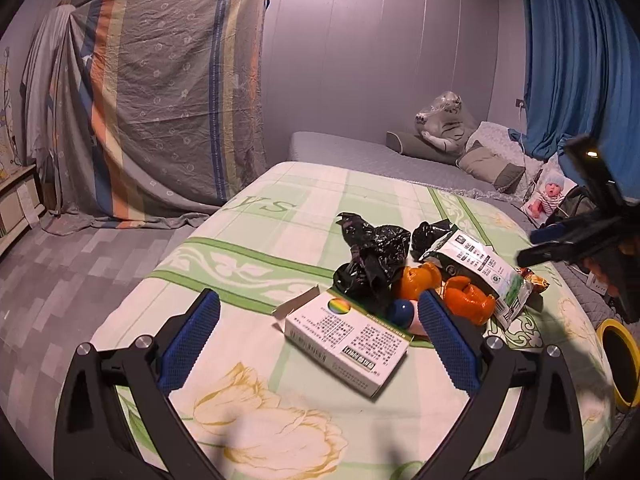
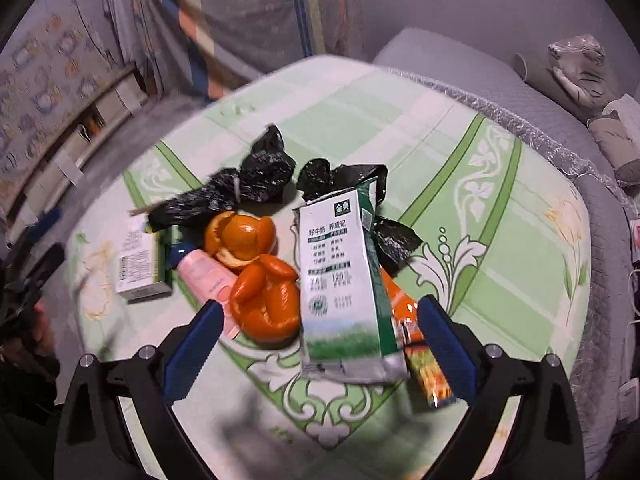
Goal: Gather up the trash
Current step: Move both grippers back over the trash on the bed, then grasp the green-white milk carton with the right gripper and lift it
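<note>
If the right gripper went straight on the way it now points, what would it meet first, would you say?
Most likely the flattened milk carton, which lies between the open jaws of the right gripper; the orange peel sits just beside it, and depth is unclear.

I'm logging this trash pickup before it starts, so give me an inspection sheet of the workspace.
Surface: table under a green floral cloth.
Job's things: white box, flap open; two orange peels; milk pouch; pink tube; black bags; orange wrapper partly under the pouch.
Clutter: nothing seen beyond the trash.
Grippers: left claw open over the box; right claw open over pouch and peel.
Cables: white leads at the right edge.
Surroundings: bed, blue curtain, yellow-rimmed bin.
</note>
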The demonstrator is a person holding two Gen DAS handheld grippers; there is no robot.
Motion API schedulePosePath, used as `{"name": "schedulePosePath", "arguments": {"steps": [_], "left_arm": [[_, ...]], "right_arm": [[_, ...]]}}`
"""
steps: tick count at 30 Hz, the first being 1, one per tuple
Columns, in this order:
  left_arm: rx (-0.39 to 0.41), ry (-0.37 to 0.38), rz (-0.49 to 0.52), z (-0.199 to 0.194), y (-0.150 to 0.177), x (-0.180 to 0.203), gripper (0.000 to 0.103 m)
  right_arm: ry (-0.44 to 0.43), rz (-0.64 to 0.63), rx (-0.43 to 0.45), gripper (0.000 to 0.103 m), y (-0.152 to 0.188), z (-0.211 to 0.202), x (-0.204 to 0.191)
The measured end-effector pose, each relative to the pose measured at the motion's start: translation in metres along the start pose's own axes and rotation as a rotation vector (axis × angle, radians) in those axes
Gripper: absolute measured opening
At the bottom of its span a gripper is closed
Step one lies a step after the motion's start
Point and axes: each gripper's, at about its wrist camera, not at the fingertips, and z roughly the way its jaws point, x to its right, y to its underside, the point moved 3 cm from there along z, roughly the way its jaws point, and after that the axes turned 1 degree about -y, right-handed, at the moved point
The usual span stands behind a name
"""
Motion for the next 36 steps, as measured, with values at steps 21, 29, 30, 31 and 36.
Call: {"name": "schedulePosePath", "arguments": {"steps": [21, 29, 30, 31, 36], "left_arm": [[-0.054, 0.024, -0.060, 0.017, 0.015, -0.014, 0.095], [-0.061, 0.021, -0.057, 0.017, 0.016, -0.012, 0.095], [-0.061, 0.021, -0.052, 0.017, 0.016, -0.011, 0.095], [-0.061, 0.021, -0.049, 0.017, 0.016, -0.010, 0.095], [-0.058, 0.028, -0.027, 0.015, 0.014, -0.004, 0.095]], "right_arm": [[0.036, 0.095, -0.286, 0.068, -0.038, 0.106, 0.027], [-0.032, 0.130, -0.229, 0.060, -0.032, 0.090, 0.030], [-0.043, 0.132, -0.217, 0.060, -0.031, 0.083, 0.029], [-0.055, 0.134, -0.201, 0.060, -0.029, 0.076, 0.029], [-0.097, 0.151, -0.096, 0.060, -0.018, 0.027, 0.034]]}}
